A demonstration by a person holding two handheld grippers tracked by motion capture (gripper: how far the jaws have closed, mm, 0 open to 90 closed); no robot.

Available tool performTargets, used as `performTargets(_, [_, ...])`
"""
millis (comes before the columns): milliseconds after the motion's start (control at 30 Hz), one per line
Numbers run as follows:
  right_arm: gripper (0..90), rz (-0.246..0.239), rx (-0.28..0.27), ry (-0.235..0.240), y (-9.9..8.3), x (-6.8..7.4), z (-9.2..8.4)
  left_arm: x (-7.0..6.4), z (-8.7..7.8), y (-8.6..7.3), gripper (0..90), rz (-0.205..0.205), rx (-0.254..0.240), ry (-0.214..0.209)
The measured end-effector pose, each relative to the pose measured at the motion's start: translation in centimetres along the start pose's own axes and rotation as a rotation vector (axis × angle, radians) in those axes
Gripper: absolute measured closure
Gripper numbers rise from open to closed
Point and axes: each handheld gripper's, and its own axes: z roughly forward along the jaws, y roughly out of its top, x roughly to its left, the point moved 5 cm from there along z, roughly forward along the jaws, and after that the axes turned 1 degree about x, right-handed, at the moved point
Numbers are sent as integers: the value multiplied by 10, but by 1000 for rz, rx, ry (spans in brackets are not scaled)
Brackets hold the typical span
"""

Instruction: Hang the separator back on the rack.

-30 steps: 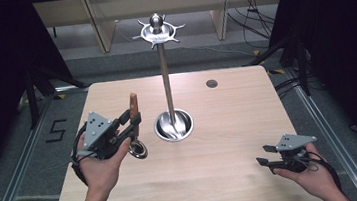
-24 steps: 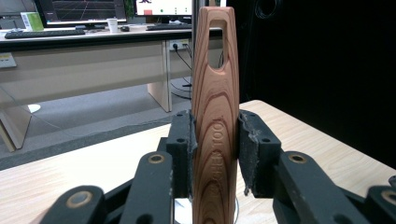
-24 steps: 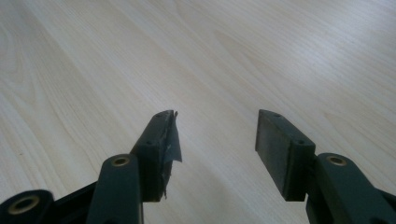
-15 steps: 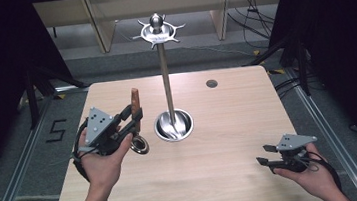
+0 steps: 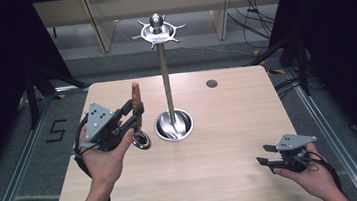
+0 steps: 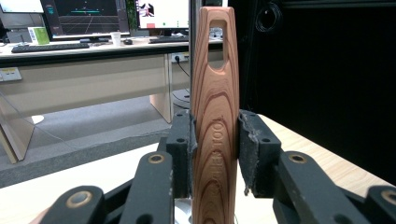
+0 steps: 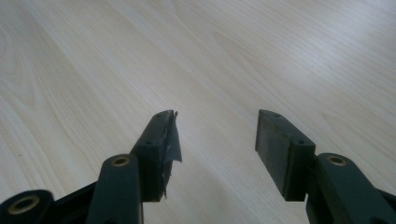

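A utensil stands upright in my left gripper [image 5: 135,114], whose pads are shut on its wooden handle [image 5: 136,96]. A metal ring [image 5: 141,140] at its lower end hangs just above the table. In the left gripper view the handle [image 6: 215,116], with a slot near its top, is pinched between both pads of the left gripper [image 6: 215,140]. A metal stand's pole [image 5: 165,77] rises just right of the handle, topped by a hook crown [image 5: 157,31] over a round shiny base [image 5: 173,126]. My right gripper [image 5: 268,155] rests open near the front right, nothing between its fingers [image 7: 217,135].
The wooden table [image 5: 229,125] has a small dark round hole [image 5: 211,83] near its far edge. Dark curtains flank both sides. Desks with monitors [image 6: 84,11] stand beyond the table. Bare wood [image 7: 140,56] lies under the right gripper.
The left gripper with the utensil has edged slightly right toward the pole and a little higher. The right gripper has stayed put.
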Motion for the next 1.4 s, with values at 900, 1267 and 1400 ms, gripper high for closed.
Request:
performTargets(900, [482,-2,-15,-9,1,-1,-1,-7,11,19,672,11,-27,24])
performTargets(1267, [482,1,-11,-6,1,-1,-1,-12,20,28,672,16,-39,17])
performTargets(1400, [482,2,-12,-5,1,-1,-1,-11,22,32,672,36,-48,21])
